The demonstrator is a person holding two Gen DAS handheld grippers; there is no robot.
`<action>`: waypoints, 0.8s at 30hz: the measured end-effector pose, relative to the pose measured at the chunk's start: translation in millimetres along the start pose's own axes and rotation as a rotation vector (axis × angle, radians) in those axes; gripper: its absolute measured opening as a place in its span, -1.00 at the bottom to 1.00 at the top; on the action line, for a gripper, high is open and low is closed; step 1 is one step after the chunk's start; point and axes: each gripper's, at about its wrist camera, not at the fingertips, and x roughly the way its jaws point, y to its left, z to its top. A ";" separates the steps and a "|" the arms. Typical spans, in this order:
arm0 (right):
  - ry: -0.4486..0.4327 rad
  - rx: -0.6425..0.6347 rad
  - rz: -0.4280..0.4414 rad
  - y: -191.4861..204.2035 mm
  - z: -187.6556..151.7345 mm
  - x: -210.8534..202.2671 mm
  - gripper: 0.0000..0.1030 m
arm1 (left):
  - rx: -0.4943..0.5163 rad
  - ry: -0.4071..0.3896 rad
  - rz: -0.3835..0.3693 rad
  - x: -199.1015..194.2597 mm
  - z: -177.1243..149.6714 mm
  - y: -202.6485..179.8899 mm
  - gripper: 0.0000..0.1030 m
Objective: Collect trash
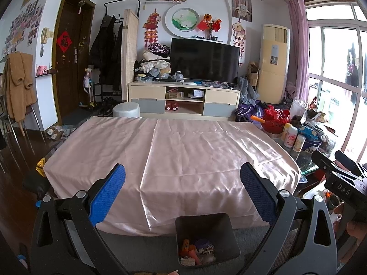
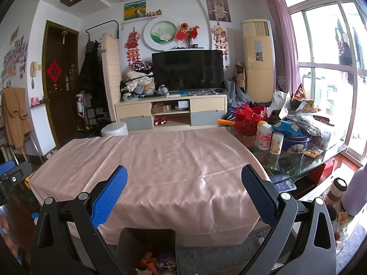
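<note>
A dark grey bin [image 1: 206, 238] stands on the grey carpet in front of the table and holds several small pieces of trash [image 1: 195, 252], orange, purple and white. It also shows in the right wrist view [image 2: 146, 249]. The table is covered with a shiny pink cloth [image 1: 183, 160] with nothing on it, also in the right wrist view [image 2: 165, 167]. My left gripper [image 1: 182, 181] is open and empty, held above the bin and the table's near edge. My right gripper [image 2: 183, 183] is open and empty, a little to the right of the bin.
A glass table end [image 2: 298, 162] to the right carries bottles [image 2: 265, 136], a blue tin [image 2: 296, 142], snack bags and a red basket [image 2: 247, 123]. A white stool [image 1: 126, 110] and TV cabinet [image 1: 183, 100] stand beyond the table. A chair with a brown coat [image 1: 18, 91] is at the left.
</note>
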 end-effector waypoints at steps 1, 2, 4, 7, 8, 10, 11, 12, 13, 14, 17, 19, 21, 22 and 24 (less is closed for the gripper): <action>0.000 0.001 0.000 -0.3 0.0 0.3 0.94 | 0.001 -0.001 0.004 -0.1 0.1 -0.1 0.84; 0.000 0.000 0.000 -0.4 0.0 0.4 0.94 | 0.003 -0.002 0.010 -0.4 0.0 -0.6 0.84; -0.001 0.001 0.000 -0.7 0.1 0.5 0.94 | 0.009 -0.008 0.020 -1.4 -0.4 -2.4 0.84; 0.000 0.002 -0.001 -1.3 -0.8 0.8 0.94 | 0.004 -0.002 0.017 -0.7 -1.7 -3.9 0.84; 0.000 0.002 -0.001 -1.4 -0.7 0.8 0.94 | 0.002 0.003 0.018 -0.2 -1.5 -4.0 0.84; 0.000 0.002 -0.001 -1.6 -0.6 0.9 0.94 | -0.001 0.012 0.025 1.3 -2.5 -4.8 0.84; 0.000 0.004 -0.002 -2.1 -1.3 0.6 0.94 | -0.001 0.014 0.025 1.7 -2.7 -4.9 0.84; 0.000 0.006 -0.003 -2.6 -2.3 0.1 0.94 | -0.002 0.017 0.022 2.2 -2.9 -5.3 0.84; 0.000 0.008 -0.005 -3.0 -2.8 -0.1 0.94 | -0.004 0.020 0.017 2.2 -3.1 -5.5 0.84; 0.000 0.011 -0.006 -3.7 -3.3 -0.3 0.94 | -0.007 0.023 0.013 2.6 -2.8 -5.6 0.84; 0.001 0.013 -0.006 -4.6 -4.0 0.1 0.94 | -0.008 0.022 0.012 2.9 -3.5 -8.1 0.84; 0.001 0.012 -0.006 -4.6 -3.8 0.1 0.94 | -0.002 0.020 0.017 3.1 -3.5 -8.8 0.84; 0.000 0.012 -0.006 -4.9 -3.7 0.0 0.94 | 0.005 0.016 0.022 2.8 -3.6 -10.3 0.84; -0.001 0.013 -0.007 -5.4 -3.7 -0.1 0.94 | 0.006 0.015 0.023 2.4 -3.6 -11.1 0.84; -0.001 0.013 -0.007 -5.3 -4.1 -0.2 0.94 | 0.009 0.012 0.023 1.8 -4.2 -11.6 0.84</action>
